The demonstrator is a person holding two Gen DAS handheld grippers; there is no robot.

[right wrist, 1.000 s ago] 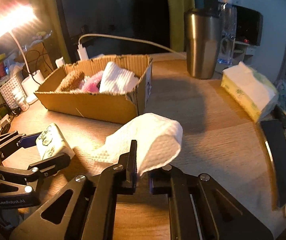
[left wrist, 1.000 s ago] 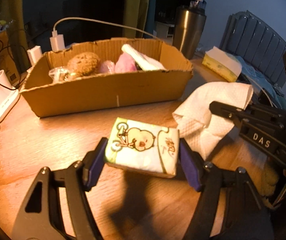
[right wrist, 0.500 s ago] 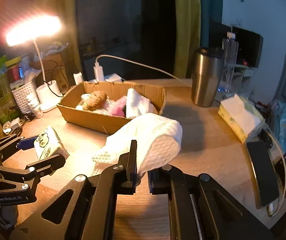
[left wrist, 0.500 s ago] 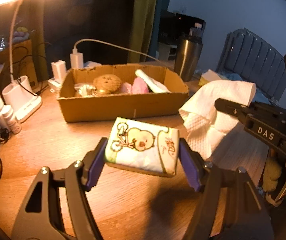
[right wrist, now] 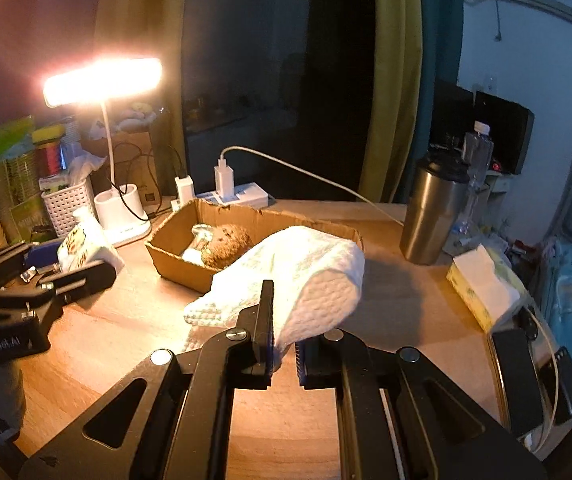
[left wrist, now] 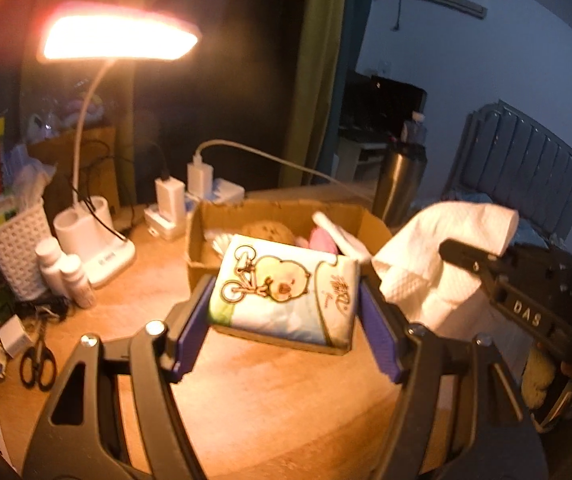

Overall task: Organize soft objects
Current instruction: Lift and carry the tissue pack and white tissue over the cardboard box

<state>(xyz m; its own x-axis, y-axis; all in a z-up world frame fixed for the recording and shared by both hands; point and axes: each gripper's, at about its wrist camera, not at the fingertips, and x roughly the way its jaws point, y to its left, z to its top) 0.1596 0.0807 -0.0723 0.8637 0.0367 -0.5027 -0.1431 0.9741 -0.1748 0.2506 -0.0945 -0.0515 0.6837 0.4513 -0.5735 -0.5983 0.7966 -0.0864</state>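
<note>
left gripper (left wrist: 284, 312) clamped on a tissue pack (left wrist: 286, 292) printed with a cartoon chick and a bicycle, purple pads (left wrist: 192, 332) pressed to its two short sides, pack held flat and raised off the wooden table (left wrist: 286, 400), in front of the cardboard box (left wrist: 196, 248). from the right wrist view, same gripper (right wrist: 70, 264) seen at the far left, pack (right wrist: 82, 244) poking out between its fingers, near the desk lamp (right wrist: 122, 208) base.

right gripper (right wrist: 284, 344) closed on a folded white paper towel (right wrist: 302, 280), pinched at the near edge, bulk of the towel bulging forward and up past the fingertips, clear of the table (right wrist: 398, 300), partly hiding the near right corner of the cardboard box (right wrist: 174, 256). in the left wrist view, towel (left wrist: 438, 264) hanging just right of the tissue pack, not touching it, right gripper (left wrist: 482, 264) reaching in from the right edge.

inside the box: a brown plush (right wrist: 226, 244), something pink (left wrist: 322, 240), a white roll (left wrist: 340, 236). beyond the box, a steel tumbler (right wrist: 434, 208), a tissue box (right wrist: 482, 284) to its right, chargers (right wrist: 224, 178) on a power strip behind. scissors (left wrist: 38, 356) and small white bottles (left wrist: 66, 272) at the left of the table.
</note>
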